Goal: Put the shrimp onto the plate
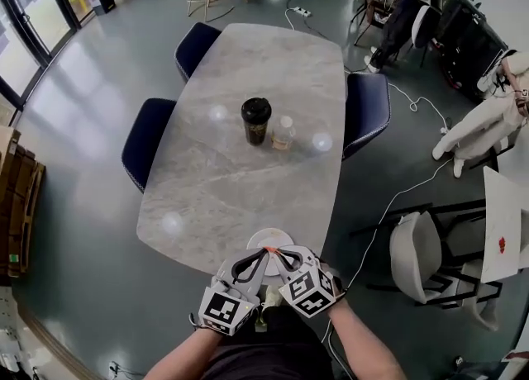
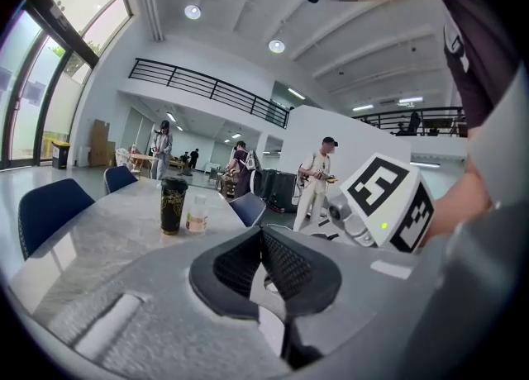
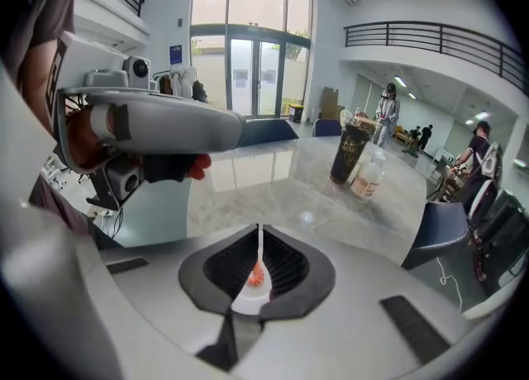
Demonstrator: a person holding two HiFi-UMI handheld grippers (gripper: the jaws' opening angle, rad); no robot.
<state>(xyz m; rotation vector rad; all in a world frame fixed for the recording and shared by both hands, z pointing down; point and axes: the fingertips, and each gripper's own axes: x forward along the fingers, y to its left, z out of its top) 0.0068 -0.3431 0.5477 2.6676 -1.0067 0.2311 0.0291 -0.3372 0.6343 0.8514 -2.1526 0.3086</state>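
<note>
A white plate [image 1: 263,238] lies at the near edge of the grey marble table [image 1: 248,172]. A small orange shrimp [image 1: 270,249] shows on it, just ahead of the gripper tips. Both grippers hover side by side over the plate's near rim. The left gripper [image 1: 264,254] is shut with nothing in it; in its own view the tips [image 2: 263,230] meet and a sliver of plate [image 2: 269,284] shows below. My right gripper [image 1: 276,253] is shut too, tips [image 3: 259,227] touching. Beneath its jaws I see the shrimp [image 3: 257,273] resting on the plate [image 3: 248,300].
A black cup [image 1: 255,120] and a small bottle [image 1: 283,133] stand mid-table. Dark blue chairs [image 1: 146,142] flank the table on both sides. A white chair [image 1: 417,256] and cables lie to the right on the floor. People stand at the far end of the room.
</note>
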